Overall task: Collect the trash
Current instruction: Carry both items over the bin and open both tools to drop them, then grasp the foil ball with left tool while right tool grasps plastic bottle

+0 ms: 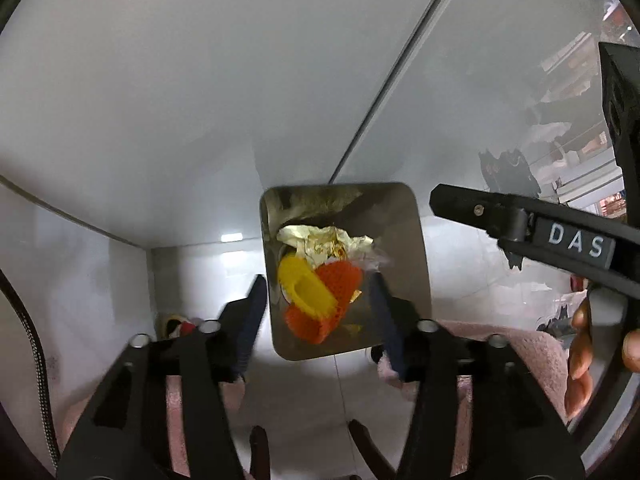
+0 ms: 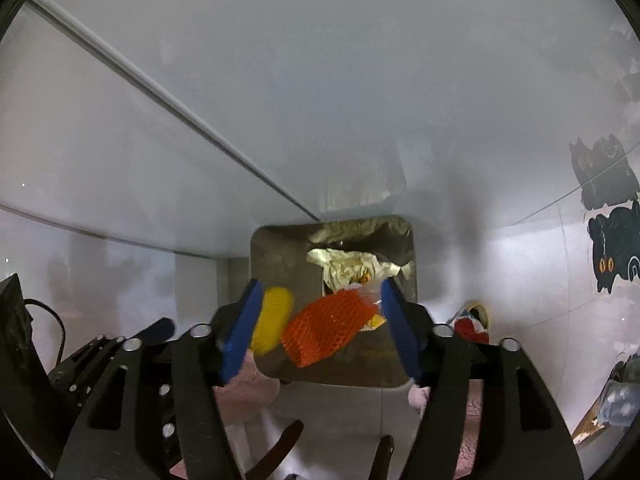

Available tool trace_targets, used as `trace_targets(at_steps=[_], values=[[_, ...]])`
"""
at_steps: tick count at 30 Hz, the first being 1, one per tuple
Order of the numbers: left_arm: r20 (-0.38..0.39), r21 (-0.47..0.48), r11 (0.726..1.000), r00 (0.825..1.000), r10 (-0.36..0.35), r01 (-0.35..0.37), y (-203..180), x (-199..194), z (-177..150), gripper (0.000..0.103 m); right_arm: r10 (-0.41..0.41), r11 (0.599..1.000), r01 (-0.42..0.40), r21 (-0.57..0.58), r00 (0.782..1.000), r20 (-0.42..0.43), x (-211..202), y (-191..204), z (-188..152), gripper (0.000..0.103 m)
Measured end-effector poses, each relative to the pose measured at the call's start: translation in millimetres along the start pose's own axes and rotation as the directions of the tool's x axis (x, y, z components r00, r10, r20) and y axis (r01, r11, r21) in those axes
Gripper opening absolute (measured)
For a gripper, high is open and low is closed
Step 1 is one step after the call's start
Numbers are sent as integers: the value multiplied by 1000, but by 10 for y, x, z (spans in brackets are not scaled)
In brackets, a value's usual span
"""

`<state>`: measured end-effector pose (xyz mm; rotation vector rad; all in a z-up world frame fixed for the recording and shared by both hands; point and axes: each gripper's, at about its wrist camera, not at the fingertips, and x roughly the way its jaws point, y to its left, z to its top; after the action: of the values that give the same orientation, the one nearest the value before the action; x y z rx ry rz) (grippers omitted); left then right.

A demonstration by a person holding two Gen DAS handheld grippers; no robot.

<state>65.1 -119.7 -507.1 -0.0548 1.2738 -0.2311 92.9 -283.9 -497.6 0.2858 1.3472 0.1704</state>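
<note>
Blue pads line both pairs of jaws, and both stand apart with nothing pressed between them. The left gripper (image 1: pixel 318 312) and the right gripper (image 2: pixel 320 328) point steeply down over the mouth of a square metal bin (image 1: pixel 416 248). Seen between the open pads, an orange foam net (image 2: pixel 328 328) and a yellow piece of plastic (image 2: pixel 274 318) sit over the opening; whether they are dropping or already at rest I cannot tell. Deeper inside lies a crumpled pale wrapper (image 2: pixel 352 266).

The step in hand looks like the release of the trash into the bin. To do it well, the jaws should stay wide and centred over the opening until both pieces are clearly free of the pads, then lift straight up so a finger does not catch the net or knock the rim.

Around the bin, the floor (image 2: pixel 500 280) is pale glossy tile, and a white cabinet front (image 2: pixel 280 100) rises behind. A pink fluffy fabric (image 1: pixel 532 344) shows near the lower edge. Black cat stickers (image 2: pixel 612 248) mark the wall to the right.
</note>
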Motion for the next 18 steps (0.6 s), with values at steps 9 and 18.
trace_targets(at_steps=[9, 18], values=[[141, 9, 1000, 990, 4, -5, 9, -904, -36, 83, 40, 999, -37, -34, 994, 102, -782, 138, -19, 88], [267, -15, 996, 960, 88, -87, 112, -1950, -5, 88, 50, 995, -21, -100, 956, 288, -1875, 447, 40, 91]])
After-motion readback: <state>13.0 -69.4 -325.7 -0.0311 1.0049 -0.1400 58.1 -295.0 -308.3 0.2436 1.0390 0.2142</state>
